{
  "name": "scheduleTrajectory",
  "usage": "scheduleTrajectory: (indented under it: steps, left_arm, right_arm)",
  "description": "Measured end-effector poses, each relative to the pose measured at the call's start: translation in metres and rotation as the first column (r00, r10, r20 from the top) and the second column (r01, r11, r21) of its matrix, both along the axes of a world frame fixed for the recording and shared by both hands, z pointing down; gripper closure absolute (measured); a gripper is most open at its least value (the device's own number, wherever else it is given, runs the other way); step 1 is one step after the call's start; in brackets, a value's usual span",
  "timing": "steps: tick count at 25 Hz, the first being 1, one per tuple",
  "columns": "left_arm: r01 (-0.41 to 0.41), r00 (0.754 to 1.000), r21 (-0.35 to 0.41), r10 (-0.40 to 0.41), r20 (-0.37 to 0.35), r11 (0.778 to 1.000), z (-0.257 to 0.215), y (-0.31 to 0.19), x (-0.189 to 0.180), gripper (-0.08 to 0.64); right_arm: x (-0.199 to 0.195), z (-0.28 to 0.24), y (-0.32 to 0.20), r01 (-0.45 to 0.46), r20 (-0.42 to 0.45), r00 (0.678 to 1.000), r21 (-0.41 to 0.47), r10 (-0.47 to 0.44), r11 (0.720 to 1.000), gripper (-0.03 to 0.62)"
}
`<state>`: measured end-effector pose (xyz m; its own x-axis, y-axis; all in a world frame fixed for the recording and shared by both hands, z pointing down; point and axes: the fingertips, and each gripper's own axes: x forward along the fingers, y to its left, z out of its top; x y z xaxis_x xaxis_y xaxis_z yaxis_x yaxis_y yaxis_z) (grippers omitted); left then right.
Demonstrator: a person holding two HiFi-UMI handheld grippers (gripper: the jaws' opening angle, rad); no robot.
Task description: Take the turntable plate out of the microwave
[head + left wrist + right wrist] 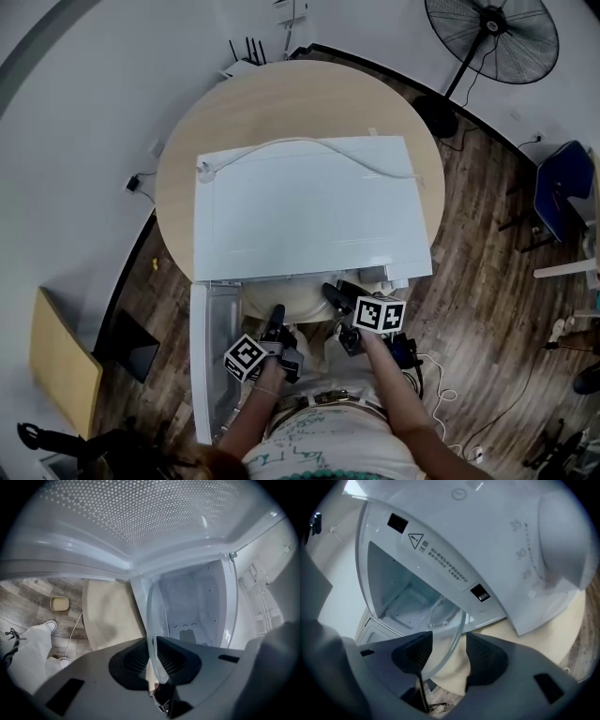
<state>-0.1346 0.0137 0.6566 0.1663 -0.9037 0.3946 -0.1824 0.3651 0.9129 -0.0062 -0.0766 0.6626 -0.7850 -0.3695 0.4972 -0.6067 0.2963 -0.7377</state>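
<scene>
The clear glass turntable plate (pixel 152 620) stands on edge in front of the open white microwave (pixel 309 206). My left gripper (pixel 155 662) is shut on the plate's rim, with the empty cavity (pixel 192 606) behind it. In the right gripper view the plate (pixel 443 620) runs between the jaws of my right gripper (pixel 447 644), which stands open, its pads apart from the glass. In the head view the left gripper (pixel 277 328) and right gripper (pixel 336 302) sit close together at the microwave's mouth; the glass itself is hard to make out there.
The microwave sits on a round wooden table (pixel 281 103), its door (pixel 208 356) swung open at the left. A cable (pixel 309 145) lies on its top. The dial panel (pixel 562 541) is right of the cavity. A fan (pixel 492 37) and a blue chair (pixel 562 187) stand beyond.
</scene>
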Motion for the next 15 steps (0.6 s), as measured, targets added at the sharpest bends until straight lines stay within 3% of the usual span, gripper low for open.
scheduleTrajectory:
  steps: [5, 11, 15]
  left_arm:
    - [-0.019, 1.0, 0.011, 0.02, -0.01, 1.0, 0.0, 0.009, 0.007, 0.503]
    - [-0.037, 0.999, 0.004, 0.037, -0.019, 0.999, 0.008, 0.017, 0.016, 0.494]
    - [-0.101, 0.99, 0.001, 0.1, 0.1, 0.995, 0.01, 0.014, 0.016, 0.485]
  right_arm:
    - [-0.002, 0.002, -0.007, -0.05, 0.068, 0.996, -0.049, 0.054, 0.998, 0.416]
    - [-0.001, 0.005, -0.012, -0.067, 0.062, 0.996, -0.067, 0.071, 0.996, 0.483]
    - [0.0, 0.007, -0.012, -0.089, 0.061, 0.994, -0.093, 0.095, 0.992, 0.492]
